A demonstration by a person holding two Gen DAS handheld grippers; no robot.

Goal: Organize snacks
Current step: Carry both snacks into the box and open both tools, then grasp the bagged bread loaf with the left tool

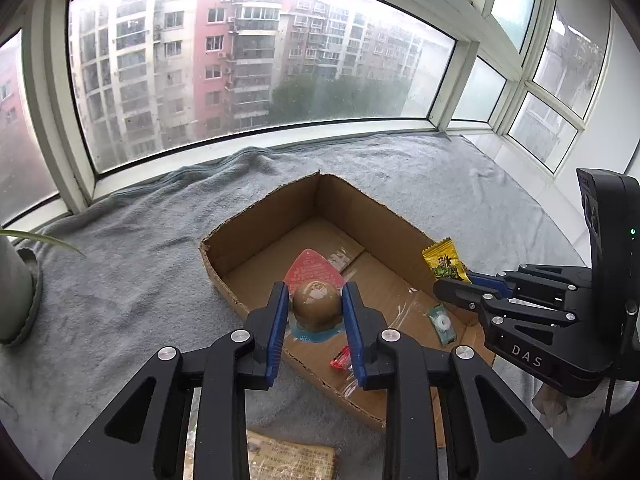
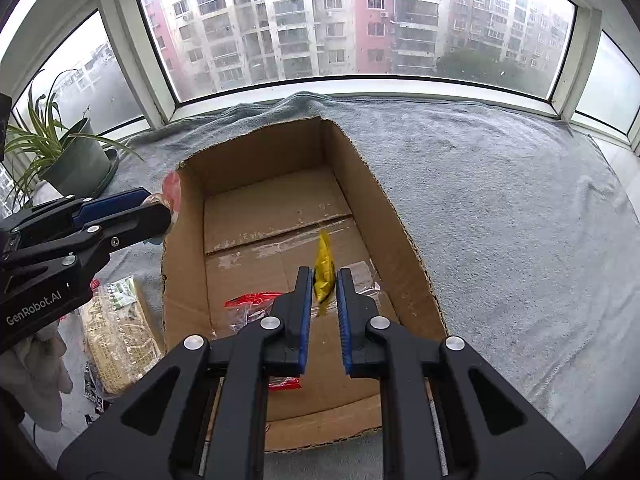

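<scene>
Clamping a vacuum-packed brown egg snack [image 1: 316, 305], the left gripper [image 1: 315, 304] has its blue ribbed pads pressed on both sides of the smooth round bulge; the pack's red triangular top carries tiny white print, unreadable, and a pale blue edge shows below. It hangs over the near-left part of an open cardboard box [image 1: 256, 220], corrugated, with rough-torn rims and shiny tape strips on the floor. Inside the box, just right of the tongs, lies a small teal wrapped candy [image 1: 441, 323]; a red wrapper [image 1: 341, 360] peeks out beside the right pad. Further right the right gripper [image 1: 450, 280], matte black with "DAS" in white, pinches a crinkly yellow sachet [image 1: 445, 260] bearing a green picture. Below the tongs is a tan printed packet [image 1: 290, 460], text too small to read. A fuzzy grey towel [image 1: 120, 280] is under everything; a grey plant pot [image 1: 16, 292] stands far left.

Right wrist view: the right gripper [image 2: 323, 282] is closed on the yellow sachet [image 2: 323, 268], held edge-on between the pads, above the box floor [image 2: 280, 208]. The red wrapper [image 2: 256, 300] lies just left of the tongs, partly hidden behind the left finger. Far left, the left gripper [image 2: 166, 210], marked "GenRobot.AI", holds the egg pack at the box's left wall [image 2: 182, 220]. Outside that wall is the tan packet [image 2: 116, 344]; behind it a spider plant [image 2: 52, 140] in its pot. The grey towel [image 2: 500, 220] spreads right.
</scene>
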